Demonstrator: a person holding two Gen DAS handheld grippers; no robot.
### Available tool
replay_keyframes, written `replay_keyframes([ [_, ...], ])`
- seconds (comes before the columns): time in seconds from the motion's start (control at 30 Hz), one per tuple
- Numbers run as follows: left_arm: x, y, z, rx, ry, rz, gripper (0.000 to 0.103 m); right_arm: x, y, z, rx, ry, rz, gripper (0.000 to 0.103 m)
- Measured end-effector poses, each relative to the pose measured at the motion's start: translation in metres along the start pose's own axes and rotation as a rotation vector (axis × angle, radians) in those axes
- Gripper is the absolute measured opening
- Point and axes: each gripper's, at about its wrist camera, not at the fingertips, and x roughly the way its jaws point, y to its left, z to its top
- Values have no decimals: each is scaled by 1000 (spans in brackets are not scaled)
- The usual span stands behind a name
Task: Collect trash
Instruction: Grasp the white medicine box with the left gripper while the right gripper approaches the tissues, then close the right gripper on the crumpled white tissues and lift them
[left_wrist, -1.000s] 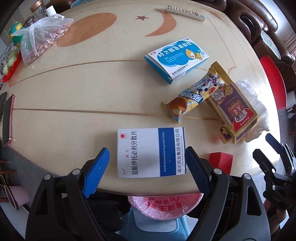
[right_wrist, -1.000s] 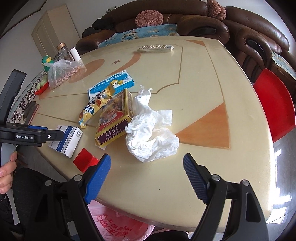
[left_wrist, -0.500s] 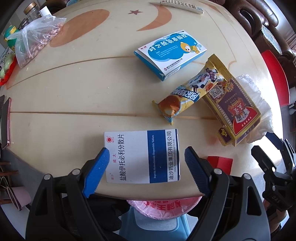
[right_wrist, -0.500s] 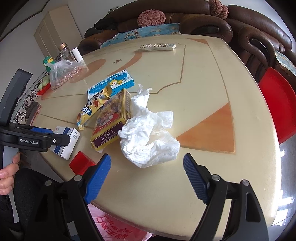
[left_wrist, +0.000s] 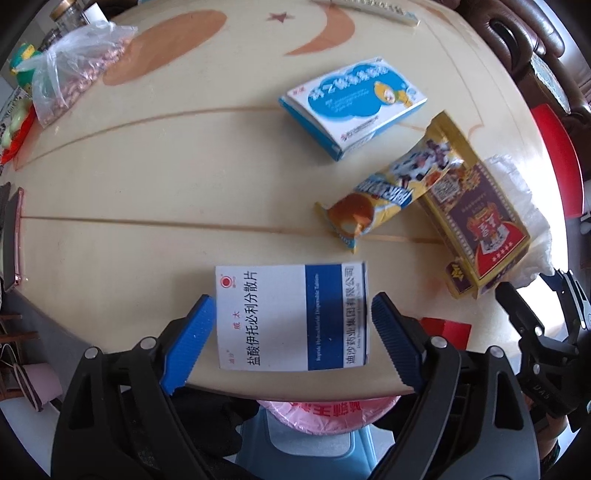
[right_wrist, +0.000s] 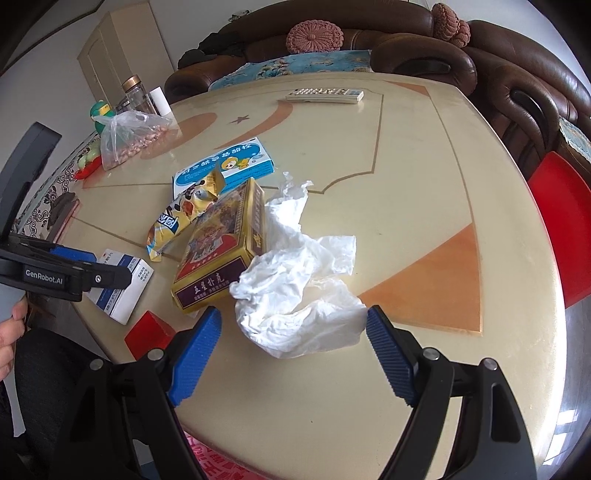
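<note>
My left tool (left_wrist: 291, 332) is standing spread around the white medicine box (left_wrist: 291, 317) on the table (left_wrist: 147, 184). My right tool (right_wrist: 291, 343) is standing spread around the crumpled tissue (right_wrist: 299, 291), with the card box (right_wrist: 221, 251) at its 11 o'clock.

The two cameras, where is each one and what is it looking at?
Left wrist: sits on the left gripper, looking down over the table edge at a white and blue box between its open fingers; the right gripper shows at its right edge.
Right wrist: sits on the right gripper, looking across the table toward the sofa, with the crumpled tissue between its open fingers; the left gripper and a hand show at left.
Shared: that box, the snack wrapper, the gold box.
</note>
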Motion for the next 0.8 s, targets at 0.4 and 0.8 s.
replay_keyframes([
  [0.4,12,-9,6,11,30,17,91,3,1,1,-9,-28,5,78],
  [0.8,25,-14,9,2,63,-1,89,7,2,-1,-17,-18,-10,54],
])
